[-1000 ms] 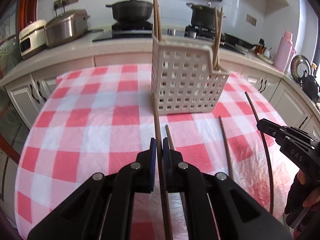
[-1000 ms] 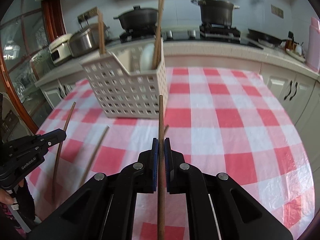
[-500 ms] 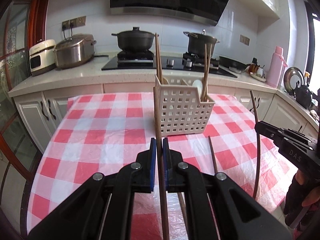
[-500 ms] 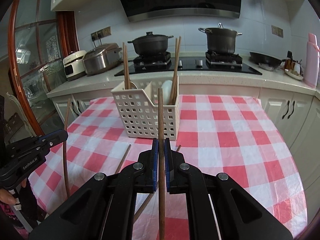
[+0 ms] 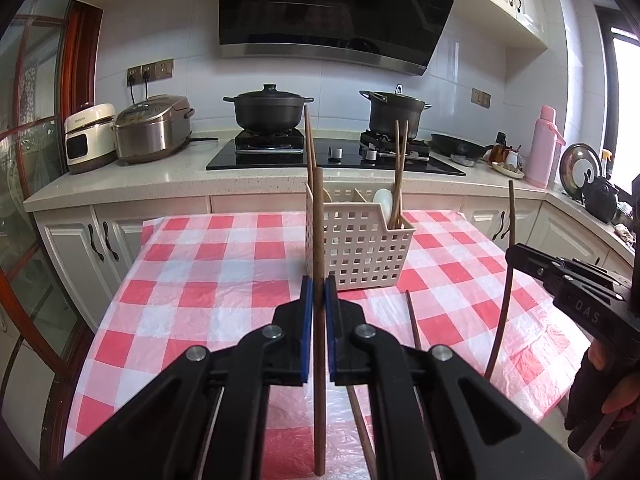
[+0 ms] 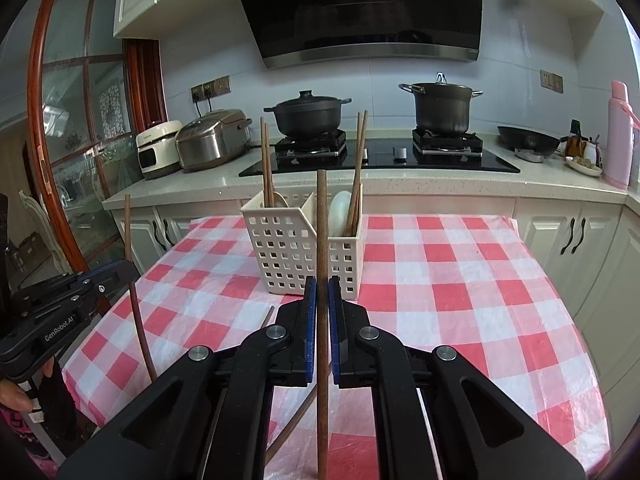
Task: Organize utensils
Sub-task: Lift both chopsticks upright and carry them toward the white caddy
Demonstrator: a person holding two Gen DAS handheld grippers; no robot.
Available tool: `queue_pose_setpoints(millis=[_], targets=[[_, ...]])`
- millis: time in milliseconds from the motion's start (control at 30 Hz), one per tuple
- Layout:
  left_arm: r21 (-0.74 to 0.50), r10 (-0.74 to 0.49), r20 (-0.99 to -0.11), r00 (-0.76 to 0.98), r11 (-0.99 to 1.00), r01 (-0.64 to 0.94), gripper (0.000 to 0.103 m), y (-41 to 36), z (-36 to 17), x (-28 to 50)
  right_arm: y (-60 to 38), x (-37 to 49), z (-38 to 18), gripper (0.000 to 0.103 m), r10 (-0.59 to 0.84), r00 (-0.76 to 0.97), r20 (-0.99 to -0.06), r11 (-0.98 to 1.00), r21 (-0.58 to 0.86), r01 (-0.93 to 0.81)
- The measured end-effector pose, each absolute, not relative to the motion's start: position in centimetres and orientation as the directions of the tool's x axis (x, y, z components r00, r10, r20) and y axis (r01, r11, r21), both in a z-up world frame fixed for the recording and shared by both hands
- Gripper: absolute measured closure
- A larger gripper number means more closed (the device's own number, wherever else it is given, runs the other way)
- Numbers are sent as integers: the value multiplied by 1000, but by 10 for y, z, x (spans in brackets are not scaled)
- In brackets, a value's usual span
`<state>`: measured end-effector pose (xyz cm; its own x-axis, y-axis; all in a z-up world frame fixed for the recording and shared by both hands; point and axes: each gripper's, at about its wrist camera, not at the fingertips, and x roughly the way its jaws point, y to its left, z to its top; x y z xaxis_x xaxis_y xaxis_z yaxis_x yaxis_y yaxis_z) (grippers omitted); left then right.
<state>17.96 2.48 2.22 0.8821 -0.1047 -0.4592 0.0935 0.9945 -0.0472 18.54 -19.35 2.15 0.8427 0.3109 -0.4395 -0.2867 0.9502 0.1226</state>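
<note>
Left black two-finger gripper (image 5: 319, 308): closed on one long brown wooden chopstick (image 5: 318, 240), held upright between its blue-lined pads, above the table.

Right black two-finger gripper (image 6: 321, 308): likewise clamped on a second brown wooden chopstick (image 6: 321, 232), also upright, its lower end below the fingers.

White perforated plastic utensil basket (image 6: 288, 252): stood on the table ahead of both grippers, divided into compartments. Left compartment in the right wrist view held a pair of wooden chopsticks (image 6: 265, 160) and a pale spoon; the right compartment held a white ceramic spoon (image 6: 339, 216) and two more leaning chopsticks (image 6: 358, 164).

Loose wooden chopstick (image 5: 412, 320): lay flat on the cloth near the basket's front, mostly hidden under the left gripper.

Red-and-white checked plastic tablecloth (image 6: 460, 280): covered the table.

Background: black lidded casserole pot (image 5: 268, 110) and dark stockpot (image 5: 394, 114) on a black gas hob; silver rice cooker (image 5: 152, 128); pink thermos flask (image 5: 544, 146).
</note>
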Motion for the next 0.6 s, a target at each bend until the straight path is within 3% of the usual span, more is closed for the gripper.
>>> queue_pose_setpoints(millis=[600], targets=[[-33,-102,-415,904,995,97,97,23,35,170,-190,177,32,97,313,863,-396,950,112,-293]])
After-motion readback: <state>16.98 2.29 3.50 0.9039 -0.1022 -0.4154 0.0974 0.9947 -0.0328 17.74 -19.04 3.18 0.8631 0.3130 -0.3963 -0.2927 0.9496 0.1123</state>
